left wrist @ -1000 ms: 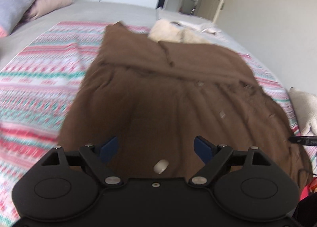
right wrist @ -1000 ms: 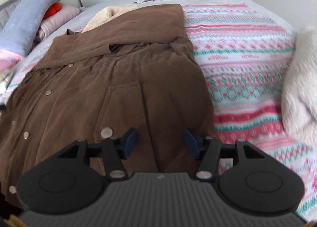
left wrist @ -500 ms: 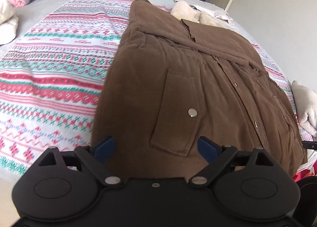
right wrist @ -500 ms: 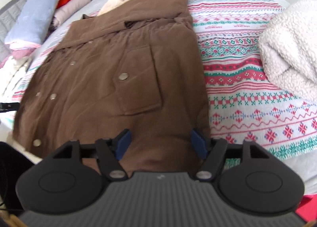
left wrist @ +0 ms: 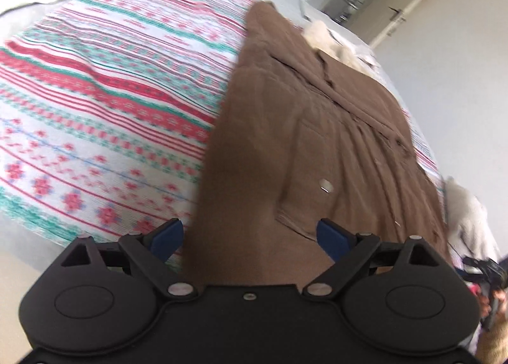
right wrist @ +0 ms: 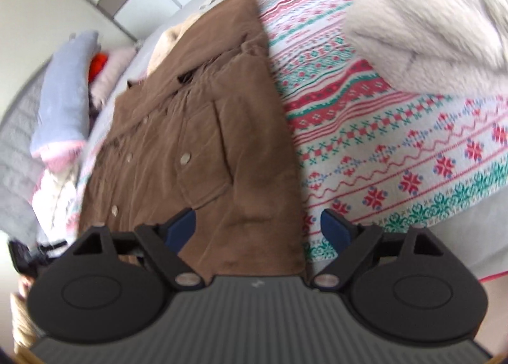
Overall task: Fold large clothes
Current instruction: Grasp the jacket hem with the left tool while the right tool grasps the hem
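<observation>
Left wrist view shows the left hand-held gripper (left wrist: 249, 237) open wide, nothing between its blue pads, above the near hem of the big brown corduroy coat (left wrist: 317, 141). The coat lies flat along the middle of the bed, on the striped red, green and white blanket (left wrist: 95, 94). The right hand-held gripper (right wrist: 257, 227) has just been opening, empty, over the coat's other near corner by the bed's near edge.

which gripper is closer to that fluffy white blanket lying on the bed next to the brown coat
Right. The right gripper straddles the brown coat's edge beside the fluffy white blanket; the left gripper is at the opposite edge.
</observation>
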The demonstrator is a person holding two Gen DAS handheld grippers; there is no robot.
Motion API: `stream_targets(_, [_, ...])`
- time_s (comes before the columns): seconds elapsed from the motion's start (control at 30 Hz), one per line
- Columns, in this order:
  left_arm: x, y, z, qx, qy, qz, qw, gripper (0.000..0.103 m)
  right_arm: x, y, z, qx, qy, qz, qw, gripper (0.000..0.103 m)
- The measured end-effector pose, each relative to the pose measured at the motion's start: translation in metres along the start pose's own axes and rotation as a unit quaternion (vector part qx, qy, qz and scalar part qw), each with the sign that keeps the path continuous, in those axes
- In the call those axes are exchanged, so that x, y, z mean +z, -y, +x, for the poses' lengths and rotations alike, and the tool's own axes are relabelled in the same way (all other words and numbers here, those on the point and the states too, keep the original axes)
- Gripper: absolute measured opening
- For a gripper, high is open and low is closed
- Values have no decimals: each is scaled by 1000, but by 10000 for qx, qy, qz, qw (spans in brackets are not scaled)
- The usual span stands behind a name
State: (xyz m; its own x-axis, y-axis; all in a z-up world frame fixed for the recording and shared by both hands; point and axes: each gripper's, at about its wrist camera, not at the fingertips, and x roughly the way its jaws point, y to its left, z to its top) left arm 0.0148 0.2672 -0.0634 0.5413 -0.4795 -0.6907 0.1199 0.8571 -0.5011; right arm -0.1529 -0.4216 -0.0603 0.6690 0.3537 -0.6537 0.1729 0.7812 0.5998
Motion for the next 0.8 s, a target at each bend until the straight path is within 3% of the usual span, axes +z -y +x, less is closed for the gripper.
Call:
stream_targets(0.1, [7, -10, 5, -245, 28, -181, 9995, 91, 2, 10, 4, 215, 64, 221, 9995, 83])
stream_targets(0.2, [17, -22, 20, -964, -41, -386, 9946, 89, 6, 17, 12, 394, 92, 392, 9984, 73])
stream_targets(0.37, [27, -36, 38, -1447, -197, -764, 9863, 88, 9, 30, 28, 739, 155, 722, 9945, 69])
stream_targets(0.6, [14, -22, 41, -1948, -721, -255, 9779, 88, 1, 40, 30, 1210, -59, 990, 9877, 55])
stream_targets(0.8, [1, 2, 44, -2104, -1218, 142, 9699, 86, -7, 25, 31, 1434, -368, 671, 9867, 54])
